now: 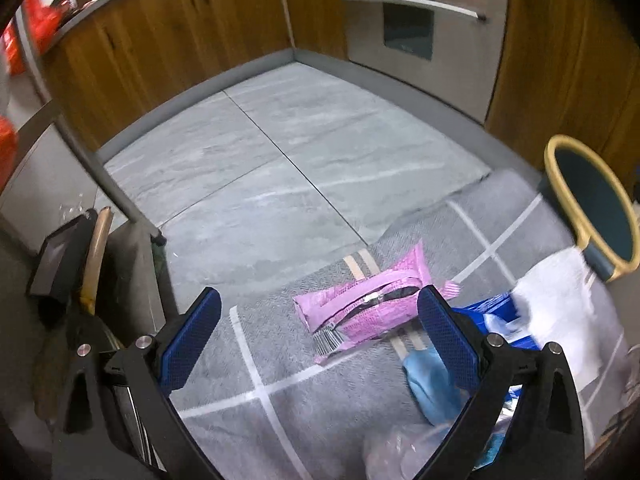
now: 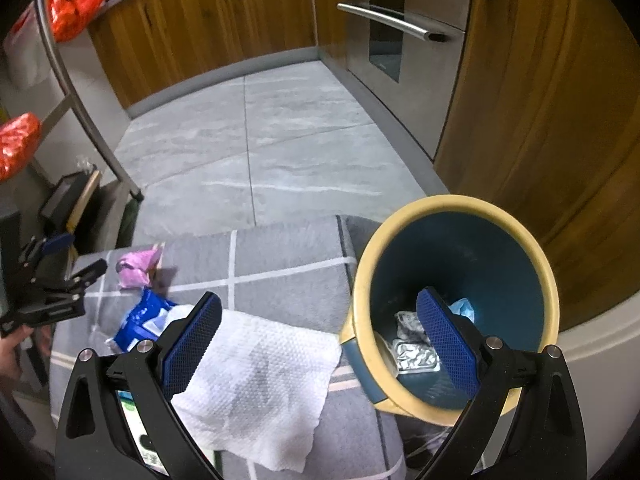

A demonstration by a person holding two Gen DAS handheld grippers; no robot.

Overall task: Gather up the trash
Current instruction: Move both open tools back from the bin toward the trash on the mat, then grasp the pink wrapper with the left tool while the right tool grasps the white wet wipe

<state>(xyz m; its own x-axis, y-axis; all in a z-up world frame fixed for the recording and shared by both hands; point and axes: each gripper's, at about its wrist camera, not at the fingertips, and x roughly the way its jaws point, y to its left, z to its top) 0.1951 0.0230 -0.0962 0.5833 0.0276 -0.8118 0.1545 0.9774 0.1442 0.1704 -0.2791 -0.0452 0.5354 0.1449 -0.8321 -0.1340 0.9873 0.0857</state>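
On the grey rug (image 1: 280, 368), the pink wrapper (image 1: 362, 306) lay ahead of the left gripper (image 1: 320, 340), jaws released and empty. Right gripper (image 2: 320, 340) was also released, near the bin (image 2: 456, 304). Risk: the flat wrapper slides or the rug gets pinched.

Soft indoor light is falling evenly; the fisheye lenses are bending the cabinets (image 2: 540, 120) at dark edges, and motion is blurring the left view.

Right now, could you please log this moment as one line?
left gripper: open over pink wrapper | right gripper: open, empty | bin: holds trash
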